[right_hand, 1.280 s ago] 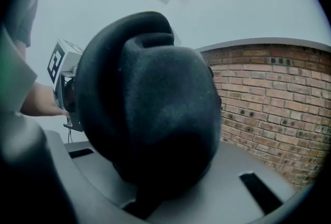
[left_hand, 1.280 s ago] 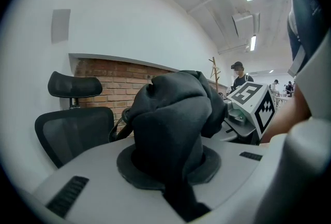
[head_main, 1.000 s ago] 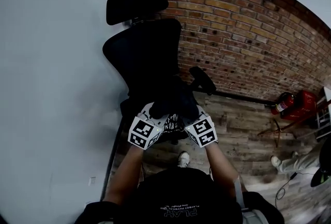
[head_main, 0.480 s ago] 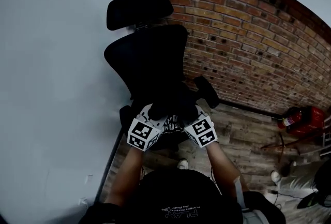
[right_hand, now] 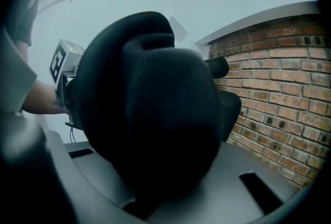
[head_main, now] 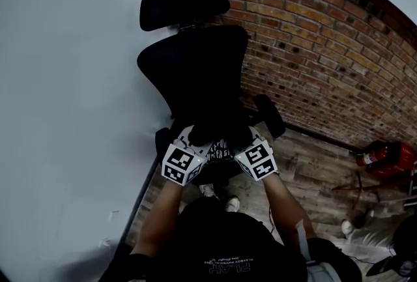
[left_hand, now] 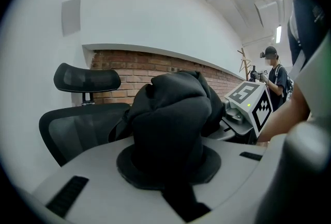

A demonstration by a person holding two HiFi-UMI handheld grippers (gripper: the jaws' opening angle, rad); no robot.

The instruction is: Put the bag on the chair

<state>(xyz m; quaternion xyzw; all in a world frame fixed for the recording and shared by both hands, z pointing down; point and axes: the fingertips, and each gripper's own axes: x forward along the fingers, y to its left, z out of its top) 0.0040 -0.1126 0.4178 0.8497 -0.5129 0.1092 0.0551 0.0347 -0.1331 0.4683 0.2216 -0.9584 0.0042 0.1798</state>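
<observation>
the left gripper [head_main: 197, 139] and the right gripper [head_main: 242, 139] are each closed tight on one side of the black bag [head_main: 219, 129], so it hangs evenly between them, close in front of the chair [head_main: 195, 69], not yet set down.

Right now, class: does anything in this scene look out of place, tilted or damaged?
Nothing stands out. The chair stands upright by the wall; the left gripper and right gripper both clamp the bunched bag near its seat.
</observation>
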